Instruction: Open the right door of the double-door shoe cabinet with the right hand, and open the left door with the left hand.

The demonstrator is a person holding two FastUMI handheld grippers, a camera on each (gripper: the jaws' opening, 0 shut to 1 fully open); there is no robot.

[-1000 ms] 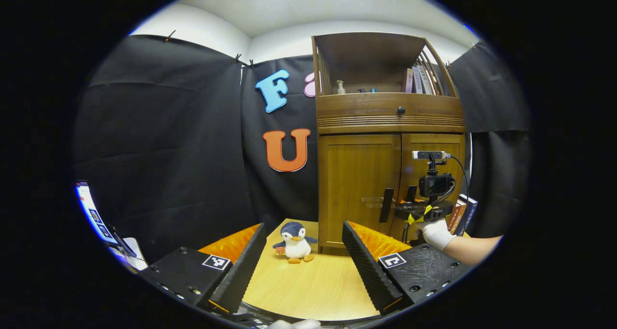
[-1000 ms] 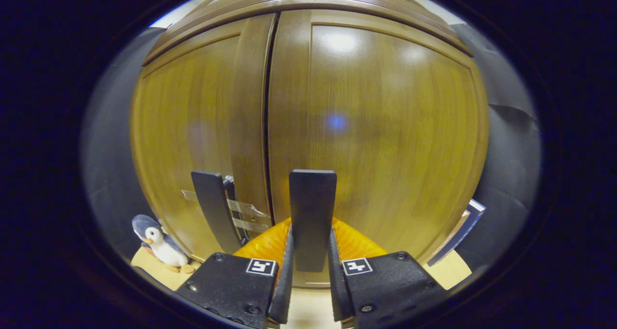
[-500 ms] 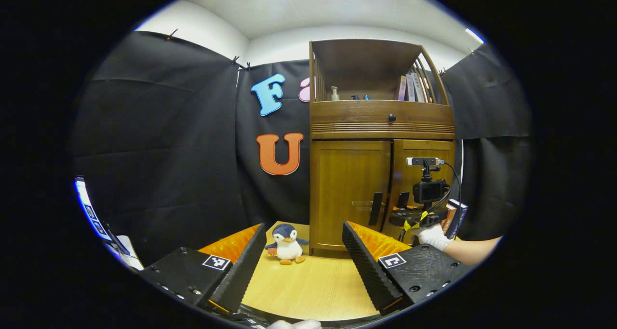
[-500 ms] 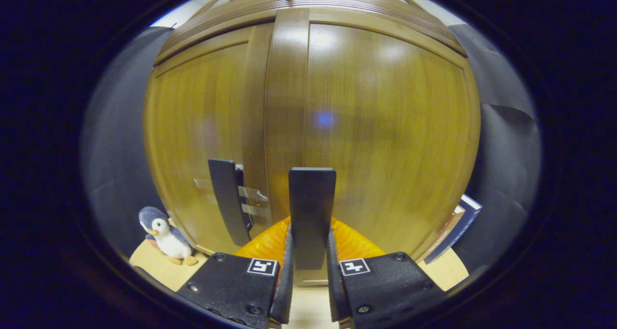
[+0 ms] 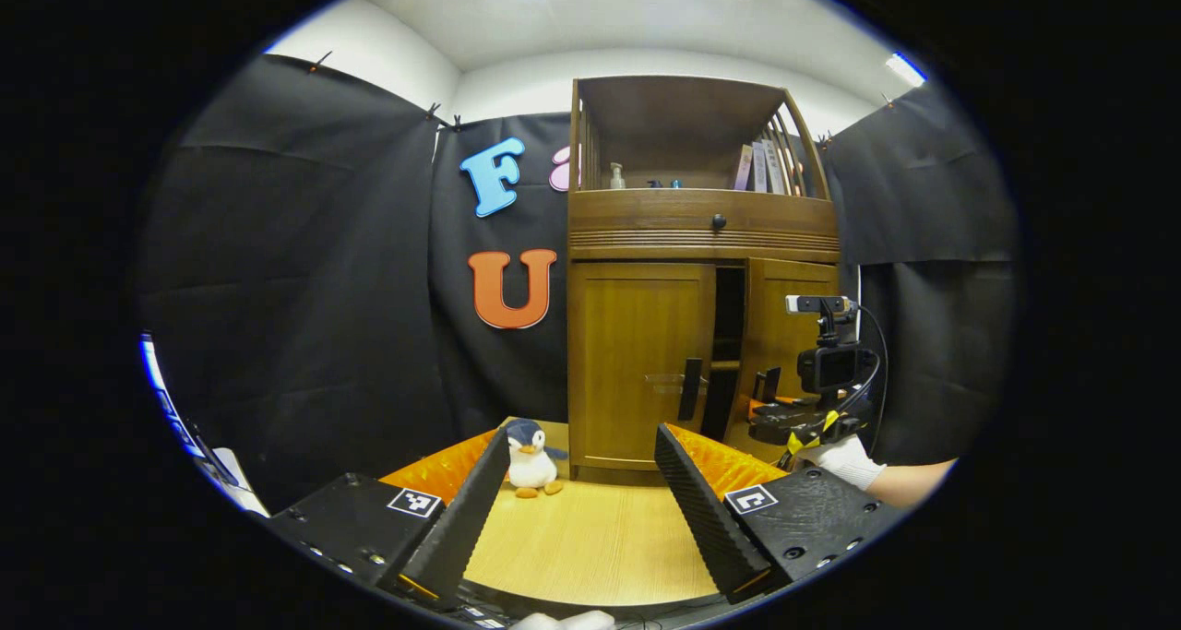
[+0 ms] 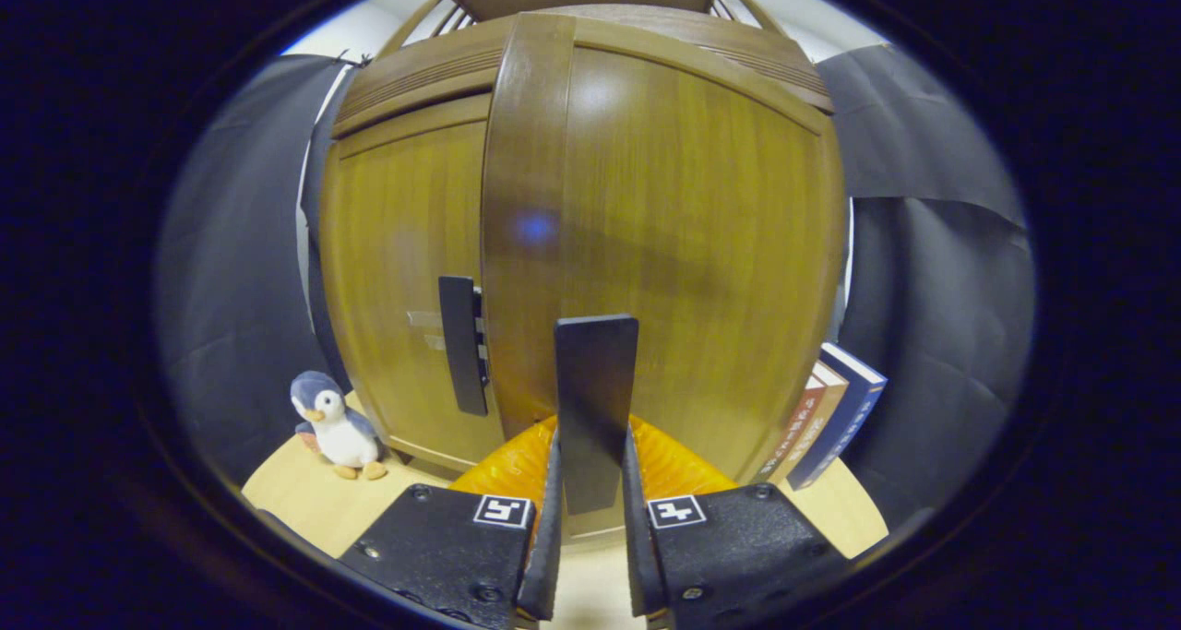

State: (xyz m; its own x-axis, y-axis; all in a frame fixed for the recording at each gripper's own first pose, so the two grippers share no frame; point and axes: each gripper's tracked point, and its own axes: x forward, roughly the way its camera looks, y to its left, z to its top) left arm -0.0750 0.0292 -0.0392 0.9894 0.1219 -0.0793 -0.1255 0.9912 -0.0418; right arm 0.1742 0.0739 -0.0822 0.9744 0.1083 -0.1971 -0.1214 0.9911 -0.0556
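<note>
The wooden shoe cabinet stands at the back of the table. Its left door is closed, with a dark vertical handle. The right door stands partly open, and a dark gap shows between the doors. My right gripper is shut on the right door's handle, with the door close in front of it. The left door and its handle lie to the left. My left gripper hangs open above the table, well short of the cabinet.
A plush penguin sits on the table by the cabinet's left corner. Books lean at the cabinet's right side. A gloved hand holds the right gripper. Bottles and books fill the top shelf.
The right door has swung outward on its handle, opening a dark gap between the doors. My left gripper has drawn back a little; the cabinet looks smaller and farther left.
</note>
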